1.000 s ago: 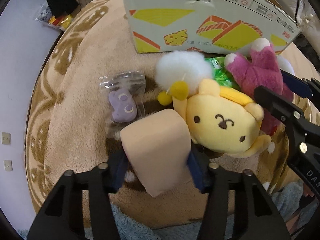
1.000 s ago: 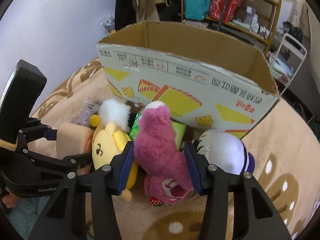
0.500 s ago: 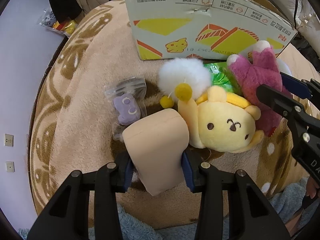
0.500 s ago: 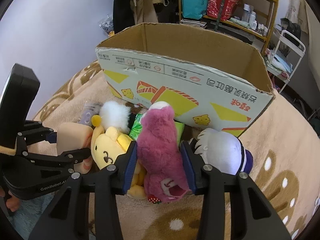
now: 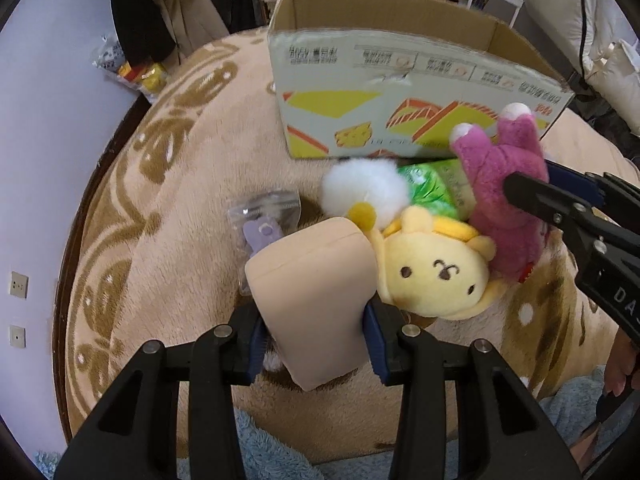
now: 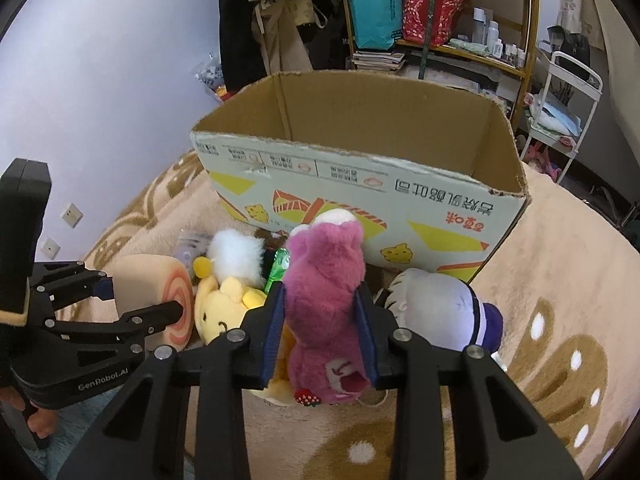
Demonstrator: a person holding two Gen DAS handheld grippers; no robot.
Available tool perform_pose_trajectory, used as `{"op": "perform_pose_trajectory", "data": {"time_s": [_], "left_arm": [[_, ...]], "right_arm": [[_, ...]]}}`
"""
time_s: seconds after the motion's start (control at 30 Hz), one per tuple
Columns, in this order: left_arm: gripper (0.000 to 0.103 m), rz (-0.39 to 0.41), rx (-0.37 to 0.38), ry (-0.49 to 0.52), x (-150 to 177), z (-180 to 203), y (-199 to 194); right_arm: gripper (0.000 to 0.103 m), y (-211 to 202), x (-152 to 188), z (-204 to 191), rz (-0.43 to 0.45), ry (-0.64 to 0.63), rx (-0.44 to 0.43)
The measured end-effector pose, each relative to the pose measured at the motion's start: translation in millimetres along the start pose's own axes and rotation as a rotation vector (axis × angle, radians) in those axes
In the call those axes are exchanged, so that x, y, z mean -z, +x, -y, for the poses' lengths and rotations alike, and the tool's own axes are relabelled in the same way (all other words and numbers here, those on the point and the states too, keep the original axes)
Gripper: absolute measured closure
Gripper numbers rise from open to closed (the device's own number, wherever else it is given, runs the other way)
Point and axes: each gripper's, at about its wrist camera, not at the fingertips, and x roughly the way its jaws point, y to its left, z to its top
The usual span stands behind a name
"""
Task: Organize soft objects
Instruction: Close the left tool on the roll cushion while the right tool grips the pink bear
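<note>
My left gripper (image 5: 316, 336) is shut on a peach roll-cake plush (image 5: 312, 288), held above the rug; the plush also shows in the right wrist view (image 6: 160, 292). My right gripper (image 6: 320, 328) is shut on a magenta bear plush (image 6: 324, 296), which also shows in the left wrist view (image 5: 504, 200). An open cardboard box (image 6: 360, 184) stands just behind the toys. On the rug lie a yellow dog plush (image 5: 436, 268), a white pom-pom (image 5: 364, 188), a green packet (image 5: 432, 188), a bagged purple toy (image 5: 262, 220) and a white-and-purple plush (image 6: 444, 312).
A tan patterned rug (image 5: 180, 184) covers the floor, with a lilac wall (image 6: 100, 80) on the left. Shelves (image 6: 440, 12) with bags and hanging clothes (image 6: 260, 32) stand behind the box. A white cart (image 6: 568, 100) is at the right.
Both grippers have risen with their plushes. The roll cake and the magenta bear are lifted higher, and the box opening now shows in both views.
</note>
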Motion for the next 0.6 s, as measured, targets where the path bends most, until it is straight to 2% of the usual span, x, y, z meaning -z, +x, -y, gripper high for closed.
{"op": "perform_pose_trajectory", "data": {"time_s": [0.33,0.47,0.6], "left_arm": [[0.062,0.093,-0.002,0.015,0.4,4.1,-20.1],[0.062,0.126,0.0,0.002,0.0,1.0,-26.2],[0.062,0.199,0.024,-0.002,0.9,0.0,-39.7]], "right_arm": [[0.068,-20.4,-6.5,5.5,0.079,0.057,-0.026],[0.068,-29.4,-7.8,4.0,0.117,0.047,0.001],[0.068,-38.5,-10.0,3.8,0.157,0.042,0.049]]}}
